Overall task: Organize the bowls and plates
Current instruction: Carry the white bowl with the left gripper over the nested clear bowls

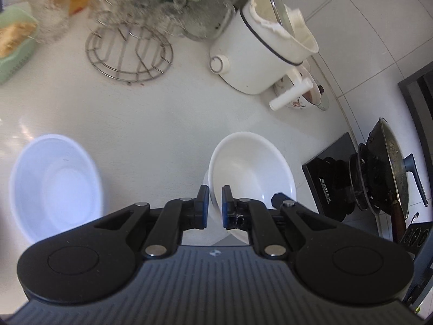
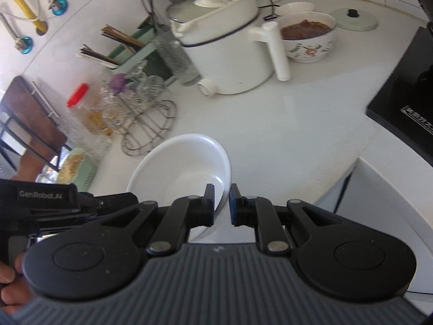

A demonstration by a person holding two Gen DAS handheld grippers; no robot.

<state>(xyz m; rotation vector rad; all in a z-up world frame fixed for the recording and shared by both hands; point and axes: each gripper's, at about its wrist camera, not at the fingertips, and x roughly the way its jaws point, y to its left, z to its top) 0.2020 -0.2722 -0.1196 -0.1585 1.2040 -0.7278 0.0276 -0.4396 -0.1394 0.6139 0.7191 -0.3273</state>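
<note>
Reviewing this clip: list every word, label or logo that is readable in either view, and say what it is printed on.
"GenRobot.AI": white print on the left gripper's body, seen in the right wrist view.
White characters on the black cooktop: too blurred and cut off to read.
The same cooktop print in the left wrist view: too small and skewed to read.
Small light emblem on each gripper's ribbed body: a mark, not legible text.
</note>
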